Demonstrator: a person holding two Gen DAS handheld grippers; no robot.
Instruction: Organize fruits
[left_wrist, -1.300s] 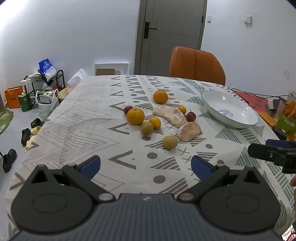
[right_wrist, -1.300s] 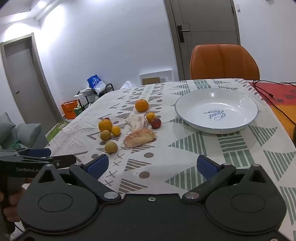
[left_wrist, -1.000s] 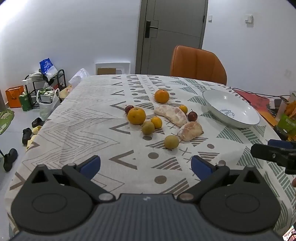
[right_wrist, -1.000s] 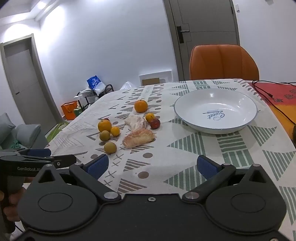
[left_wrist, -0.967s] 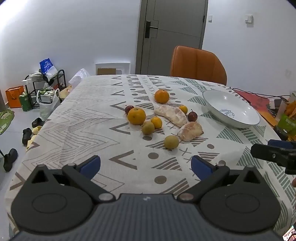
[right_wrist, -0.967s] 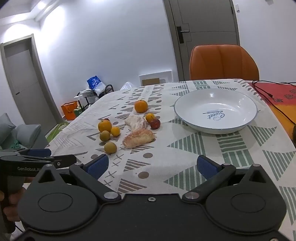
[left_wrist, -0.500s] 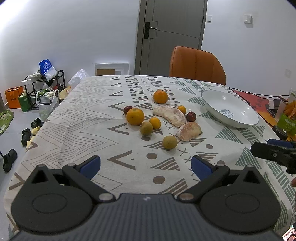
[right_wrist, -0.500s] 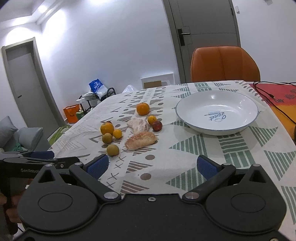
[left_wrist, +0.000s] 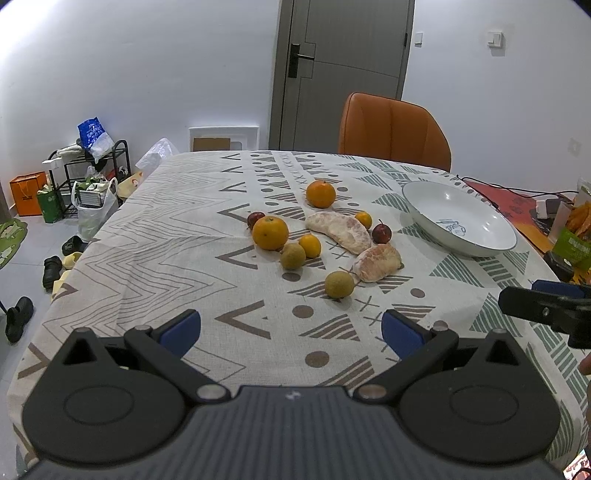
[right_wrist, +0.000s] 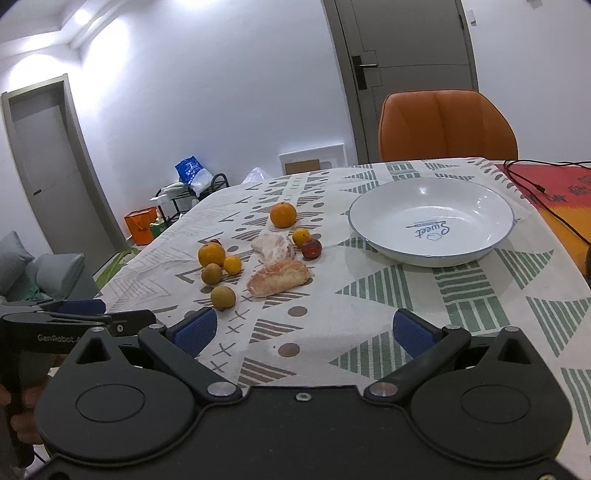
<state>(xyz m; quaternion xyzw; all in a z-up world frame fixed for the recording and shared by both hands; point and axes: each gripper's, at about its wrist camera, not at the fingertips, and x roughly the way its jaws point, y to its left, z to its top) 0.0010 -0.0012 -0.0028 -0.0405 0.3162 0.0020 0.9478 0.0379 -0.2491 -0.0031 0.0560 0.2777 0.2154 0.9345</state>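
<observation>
Two grippers hover with fingers spread, empty: left gripper (left_wrist: 291, 330), right gripper (right_wrist: 303, 332). Fruits (left_wrist: 325, 236) lie clustered mid-table, left of the white bowl (right_wrist: 430, 242). One small red fruit (left_wrist: 255, 218) hides almost wholly behind an orange (right_wrist: 211, 254) in the right view.

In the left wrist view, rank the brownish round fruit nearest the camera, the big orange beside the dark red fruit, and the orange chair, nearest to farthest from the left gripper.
1. Brownish round fruit, just ahead of the left gripper, touching a peeled segment.
2. Big orange, mid-table, left of the fruit cluster.
3. Orange chair, beyond the table's far edge.
</observation>
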